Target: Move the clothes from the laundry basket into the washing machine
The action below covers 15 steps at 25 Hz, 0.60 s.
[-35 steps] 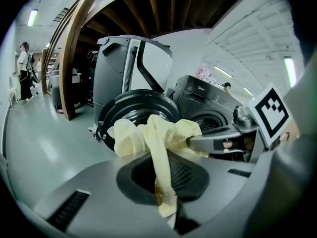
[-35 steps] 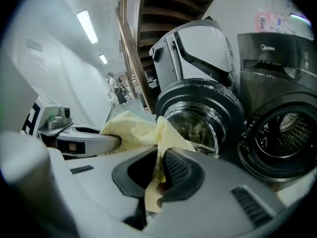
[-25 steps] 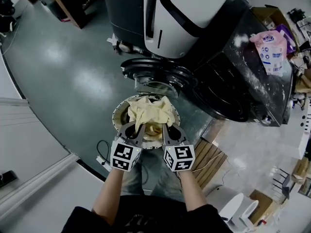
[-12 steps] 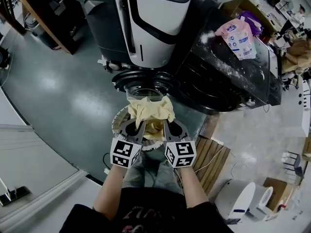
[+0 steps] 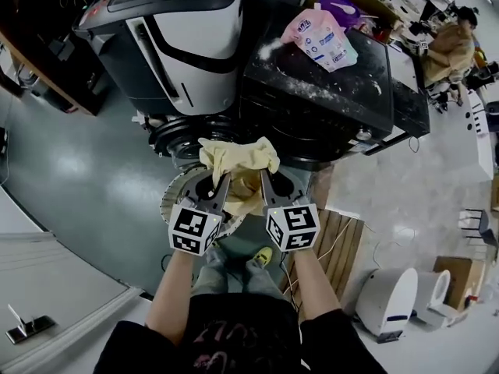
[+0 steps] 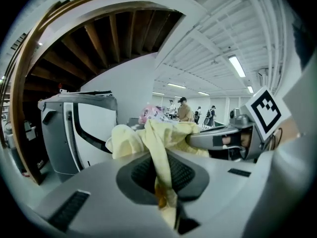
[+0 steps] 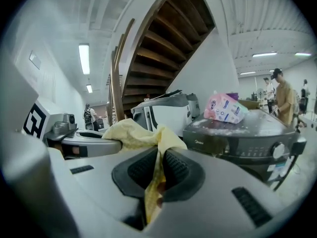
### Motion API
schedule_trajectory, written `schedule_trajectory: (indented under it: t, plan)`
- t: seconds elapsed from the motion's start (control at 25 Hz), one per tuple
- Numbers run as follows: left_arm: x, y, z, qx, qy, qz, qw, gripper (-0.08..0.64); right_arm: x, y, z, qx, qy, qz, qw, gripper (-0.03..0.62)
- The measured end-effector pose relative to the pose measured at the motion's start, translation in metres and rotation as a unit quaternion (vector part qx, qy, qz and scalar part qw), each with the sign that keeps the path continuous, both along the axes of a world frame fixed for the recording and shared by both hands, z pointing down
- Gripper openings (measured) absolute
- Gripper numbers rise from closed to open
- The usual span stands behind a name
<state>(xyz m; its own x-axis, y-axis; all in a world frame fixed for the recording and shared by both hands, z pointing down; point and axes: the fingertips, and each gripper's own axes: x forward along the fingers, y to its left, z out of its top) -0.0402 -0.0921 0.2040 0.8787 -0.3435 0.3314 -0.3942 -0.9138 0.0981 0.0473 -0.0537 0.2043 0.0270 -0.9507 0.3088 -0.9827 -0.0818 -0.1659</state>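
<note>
Lower frame, head view: black short-sleeved top (image 5: 234,341) with faint reddish print noted. Grey trousers (image 5: 214,275) and one yellow-green shoe (image 5: 263,255) seen below centre. Grey-bodied left gripper (image 5: 221,181) and right gripper (image 5: 263,179) recorded, with black ribbed pads (image 7: 181,167), each capped by a black-and-white marker cube (image 5: 193,230).

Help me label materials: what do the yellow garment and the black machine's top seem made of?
Yellow garment: soft matte cloth; it creases and hangs limp. Black machine's top: hard, semi-gloss, plastic or coated metal; sheen under white powder.

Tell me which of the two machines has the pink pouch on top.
The black machine at right: the pink pouch lies on its powder-dusted top. The white-fronted machine has none.
</note>
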Motion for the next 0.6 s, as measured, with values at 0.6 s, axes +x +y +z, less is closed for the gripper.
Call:
schedule_trajectory:
  t: [0.6]
  plan:
    - [0.155, 0.075, -0.081, 0.076, 0.036, 0.093, 0.9921, 0.029, 0.146, 0.091, -0.083, 0.064, 0.05, 0.086, 0.993, 0.02]
